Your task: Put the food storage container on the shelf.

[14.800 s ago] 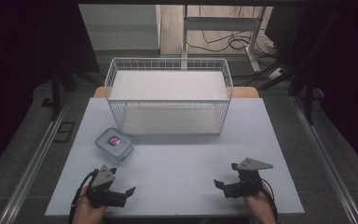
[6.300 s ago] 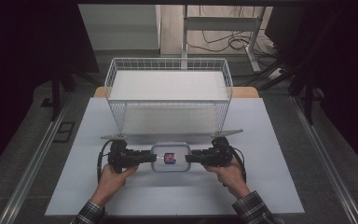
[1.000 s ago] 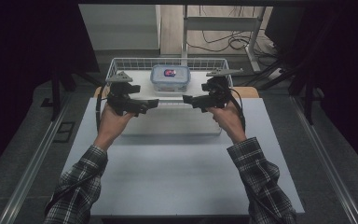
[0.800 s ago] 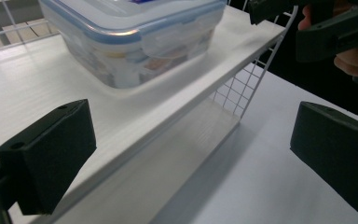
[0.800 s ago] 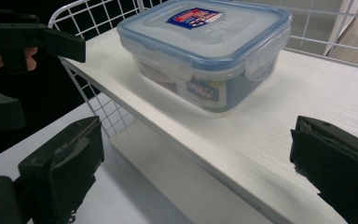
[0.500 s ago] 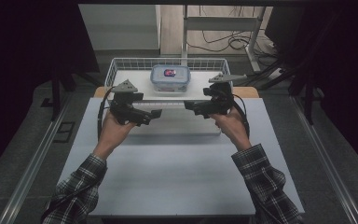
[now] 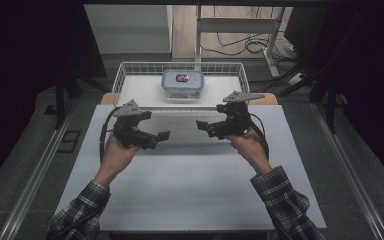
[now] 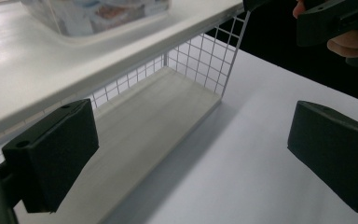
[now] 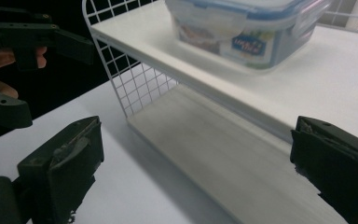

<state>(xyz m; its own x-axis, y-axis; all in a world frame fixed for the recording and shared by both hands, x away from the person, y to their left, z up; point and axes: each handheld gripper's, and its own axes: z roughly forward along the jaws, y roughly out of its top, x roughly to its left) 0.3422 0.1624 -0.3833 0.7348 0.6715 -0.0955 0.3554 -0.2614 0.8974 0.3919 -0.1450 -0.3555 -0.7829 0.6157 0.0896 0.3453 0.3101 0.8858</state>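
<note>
A clear lidded food container (image 7: 182, 84) with a blue-rimmed lid and a red label stands on the white top shelf (image 7: 140, 90) of a wire rack (image 7: 121, 75) at the back of the table. My left gripper (image 7: 160, 137) hovers open and empty in front of the rack's left half, and my right gripper (image 7: 203, 126) does the same at the right half. The left gripper view has its jaws (image 8: 191, 158) wide apart, the container (image 8: 98, 11) above. In the right gripper view the gripper (image 9: 198, 172) is also wide open below the container (image 9: 247, 28).
The rack's lower shelf (image 9: 214, 144) is pale wood behind white mesh (image 8: 205, 51). A white table top (image 7: 180, 190) spreads in front of it. Dark floor, cables and a desk leg (image 7: 240, 45) lie beyond the rack.
Both grippers carried the container from the table up onto the rack's top shelf, let it go, then drew back toward the person and dropped lower.
</note>
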